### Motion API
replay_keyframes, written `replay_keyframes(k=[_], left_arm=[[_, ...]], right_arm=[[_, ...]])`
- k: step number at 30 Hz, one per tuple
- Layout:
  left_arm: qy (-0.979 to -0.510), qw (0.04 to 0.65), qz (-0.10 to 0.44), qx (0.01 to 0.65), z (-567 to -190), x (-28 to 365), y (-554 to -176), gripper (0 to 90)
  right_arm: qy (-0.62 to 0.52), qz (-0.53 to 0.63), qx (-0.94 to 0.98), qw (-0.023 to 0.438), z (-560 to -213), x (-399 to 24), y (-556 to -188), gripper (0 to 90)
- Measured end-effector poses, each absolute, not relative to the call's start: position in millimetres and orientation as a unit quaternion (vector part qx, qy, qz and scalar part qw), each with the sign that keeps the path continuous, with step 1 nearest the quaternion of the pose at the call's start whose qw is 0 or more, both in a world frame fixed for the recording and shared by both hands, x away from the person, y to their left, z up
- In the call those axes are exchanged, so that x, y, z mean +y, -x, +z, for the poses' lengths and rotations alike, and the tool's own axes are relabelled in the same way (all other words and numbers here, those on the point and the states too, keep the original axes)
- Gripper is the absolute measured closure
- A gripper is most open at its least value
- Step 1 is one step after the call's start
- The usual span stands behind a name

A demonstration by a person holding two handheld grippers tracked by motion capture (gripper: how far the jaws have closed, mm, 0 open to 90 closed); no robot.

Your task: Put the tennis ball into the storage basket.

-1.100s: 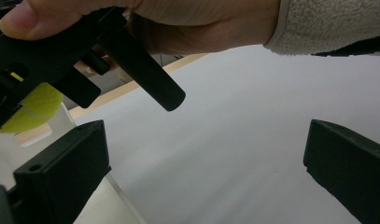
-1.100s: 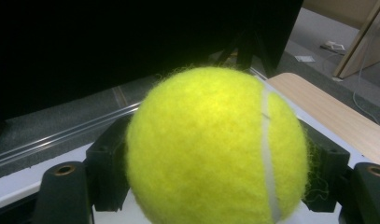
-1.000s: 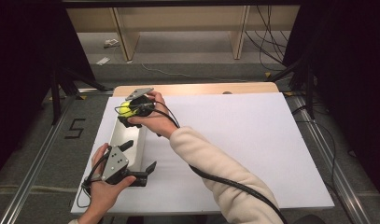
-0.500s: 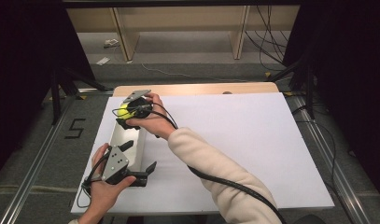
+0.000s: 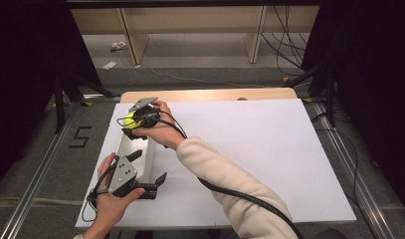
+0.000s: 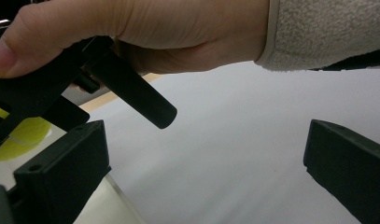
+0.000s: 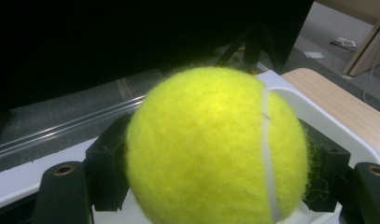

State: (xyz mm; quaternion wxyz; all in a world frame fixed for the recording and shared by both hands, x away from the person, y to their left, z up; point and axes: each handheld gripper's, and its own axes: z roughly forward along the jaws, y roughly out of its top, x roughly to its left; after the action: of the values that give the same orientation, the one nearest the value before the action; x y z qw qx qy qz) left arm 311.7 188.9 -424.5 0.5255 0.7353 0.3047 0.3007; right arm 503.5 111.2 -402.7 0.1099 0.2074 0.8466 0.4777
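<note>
Currently the right gripper (image 5: pixel 133 130) is pinching a yellow ball (image 7: pixel 215 149) between its two jaws, one black pad pressing on each side of the ball (the white seam is running down the ball's right half in the right gripper view). In the high view the ball (image 5: pixel 129 119) is sitting at the far left of the table (image 5: pixel 269 149), over the far end of a white tray (image 5: pixel 151 160); whether it is touching the tray floor cannot be told. The right hand (image 5: pixel 160 130) is wrapping the gripper body, with the sleeve (image 5: pixel 230 191) crossing the white table top toward the near edge. The left gripper (image 5: pixel 150 169) is resting at the near end of the tray, its jaws standing spread apart with nothing between them; in the left gripper view one jaw is lying over the tray's near edge and the other over bare white table. The left hand (image 5: pixel 108 201) is holding it from below the near-left corner. In the left gripper view the ball (image 6: pixel 19 135) is showing as a yellow patch at far left, behind the right gripper's black body.
</note>
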Motion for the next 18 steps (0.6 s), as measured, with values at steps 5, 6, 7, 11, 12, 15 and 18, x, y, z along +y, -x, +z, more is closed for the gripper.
replay_keyframes(k=[5,6,7,11,12,15,18], left_arm=[[-0.735,0.525,0.3,0.305,-425,189,-311,0.0],[-0.736,0.525,0.301,0.304,-425,189,-311,0.0],[-0.735,0.525,0.301,0.304,-425,189,-311,0.0],[-0.735,0.526,0.3,0.304,-425,189,-311,0.0],[-0.735,0.526,0.3,0.305,-425,189,-311,0.0],[-0.736,0.525,0.3,0.304,-425,188,-312,0.0],[-0.735,0.525,0.3,0.305,-425,188,-311,0.0]], right_arm=[[-0.207,0.473,0.85,0.108,-407,112,-504,26.4],[-0.207,0.473,0.85,0.108,-407,112,-504,26.4],[-0.207,0.473,0.849,0.109,-408,113,-504,26.4],[-0.208,0.468,0.852,0.107,-411,113,-505,26.3],[-0.209,0.466,0.853,0.105,-411,113,-504,26.3],[-0.212,0.464,0.854,0.103,-412,112,-505,26.2],[-0.213,0.459,0.857,0.099,-414,112,-505,26.1]])
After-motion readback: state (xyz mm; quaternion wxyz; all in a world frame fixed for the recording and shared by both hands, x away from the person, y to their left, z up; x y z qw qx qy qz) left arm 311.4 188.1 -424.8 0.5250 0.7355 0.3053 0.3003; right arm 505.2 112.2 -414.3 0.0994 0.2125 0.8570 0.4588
